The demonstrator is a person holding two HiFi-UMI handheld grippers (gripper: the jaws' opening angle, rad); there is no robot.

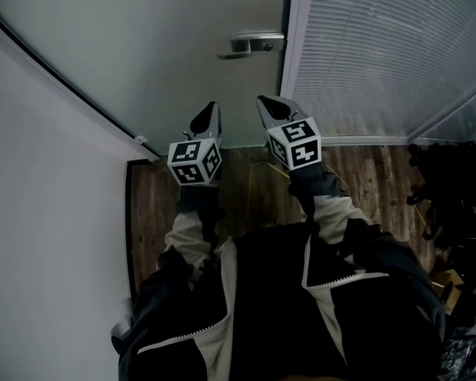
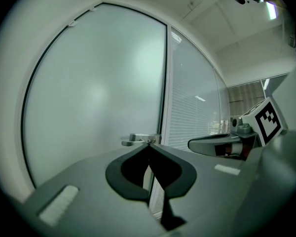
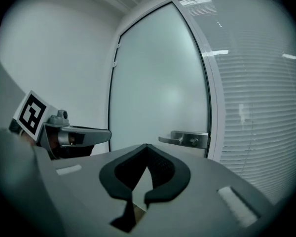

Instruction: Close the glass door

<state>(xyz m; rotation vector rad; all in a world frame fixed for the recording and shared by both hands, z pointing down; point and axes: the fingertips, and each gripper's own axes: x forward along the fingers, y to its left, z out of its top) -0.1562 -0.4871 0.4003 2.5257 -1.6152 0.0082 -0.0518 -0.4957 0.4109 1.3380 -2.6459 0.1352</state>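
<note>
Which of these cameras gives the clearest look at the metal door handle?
The right gripper view: the door handle sits side-on, its whole lever and mount clear and unblocked. The head view sees it from above, foreshortened. The left gripper view shows it small, at the door's edge.

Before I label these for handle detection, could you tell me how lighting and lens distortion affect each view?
Head view: dim, floor and jacket murky, door handle crisp. Left gripper view: strong fisheye bows the glass door, corners vignetted, soft glare patches. Right gripper view: same bowing, light streaks on the blinds.
</note>
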